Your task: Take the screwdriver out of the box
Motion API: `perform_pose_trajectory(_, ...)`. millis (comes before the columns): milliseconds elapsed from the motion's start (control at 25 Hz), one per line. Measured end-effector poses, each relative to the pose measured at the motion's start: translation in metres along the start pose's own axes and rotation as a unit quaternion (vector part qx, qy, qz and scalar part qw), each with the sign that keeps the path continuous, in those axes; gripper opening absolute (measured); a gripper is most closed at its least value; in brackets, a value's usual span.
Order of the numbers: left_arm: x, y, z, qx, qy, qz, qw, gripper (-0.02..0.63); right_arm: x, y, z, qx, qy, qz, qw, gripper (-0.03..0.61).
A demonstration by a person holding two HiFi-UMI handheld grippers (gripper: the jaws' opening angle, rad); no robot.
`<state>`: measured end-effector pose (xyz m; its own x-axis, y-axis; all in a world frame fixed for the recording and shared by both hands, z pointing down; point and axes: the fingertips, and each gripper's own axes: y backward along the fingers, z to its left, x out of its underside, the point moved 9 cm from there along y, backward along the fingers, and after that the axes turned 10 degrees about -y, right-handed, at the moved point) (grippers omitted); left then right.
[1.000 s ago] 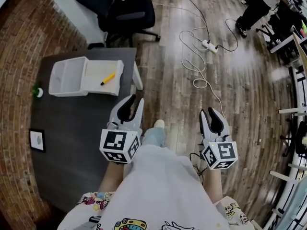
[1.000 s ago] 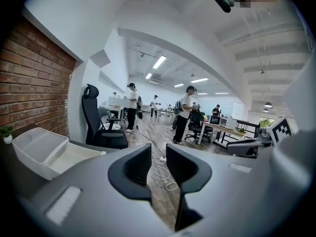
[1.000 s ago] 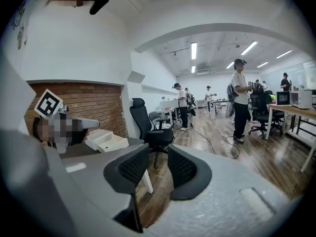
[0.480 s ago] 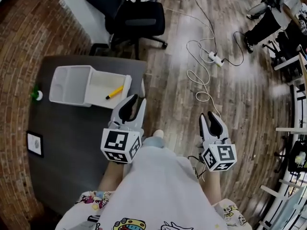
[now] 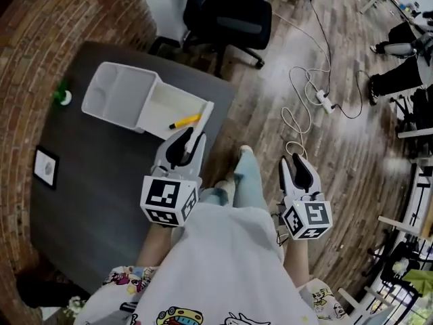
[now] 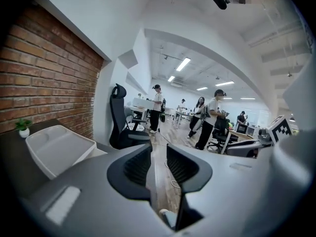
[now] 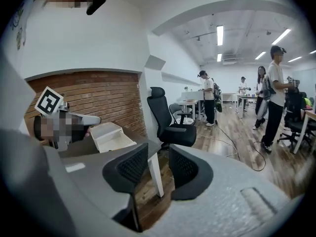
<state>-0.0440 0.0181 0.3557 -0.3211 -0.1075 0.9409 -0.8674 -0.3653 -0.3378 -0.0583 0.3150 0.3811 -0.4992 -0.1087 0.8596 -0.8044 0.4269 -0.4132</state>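
Observation:
A yellow screwdriver [image 5: 185,122] lies in the shallow right half of the white box [image 5: 120,93], which stands on the dark grey table [image 5: 88,181]. My left gripper [image 5: 189,138] hovers just in front of the box, its tips close to the screwdriver and apart from it. Its jaws have just been opening and nothing is between them. My right gripper [image 5: 295,162] is off the table over the wooden floor. Its jaws have also just been opening and are empty. The box [image 6: 59,149] shows at lower left in the left gripper view. The screwdriver is hidden in both gripper views.
A black office chair [image 5: 230,19] stands behind the table's far corner. A small potted plant [image 5: 62,97] and a framed card [image 5: 46,169] sit on the table's left side. A power strip with looped cable [image 5: 323,100] lies on the floor. People [image 6: 210,117] stand far off.
Both grippers have moved forward toward the table. The left one now reaches the box's near edge by the screwdriver. Both pairs of jaws stand a little wider.

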Motion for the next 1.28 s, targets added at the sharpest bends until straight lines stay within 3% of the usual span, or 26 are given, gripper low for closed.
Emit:
perform_pose_trajectory(200,0.002,-0.005,0.017,-0.073,0.029,-0.010,0.9968,0.106,-0.028,-0.058,-0.005,-0.073,0.040,0.017,0.996,0.132)
perform_pose_trajectory(320,0.005,-0.007,0.030,-0.135,0.053,-0.013,0.9894,0.106,-0.048,-0.104,-0.002,-0.132,0.065,0.033,0.989,0.132)
perform_pose_trajectory(600,-0.013,-0.013,0.059,-0.277,0.099,-0.028,0.9552,0.110,-0.112,-0.225,0.037,-0.290,0.137,0.067,0.945,0.132)
perform_pose_trajectory(760,-0.020,-0.007,0.075,-0.357,0.117,-0.030,0.9264,0.110,-0.128,-0.277,0.075,-0.370,0.167,0.091,0.909,0.132)
perform_pose_trajectory(1040,-0.012,0.005,0.072,-0.487,0.157,-0.029,0.8585,0.110,-0.133,-0.337,0.127,-0.487,0.219,0.135,0.835,0.132)
perform_pose_trajectory(1280,-0.005,0.025,0.058,-0.553,0.179,-0.021,0.8134,0.110,-0.127,-0.350,0.158,-0.541,0.236,0.153,0.792,0.132)
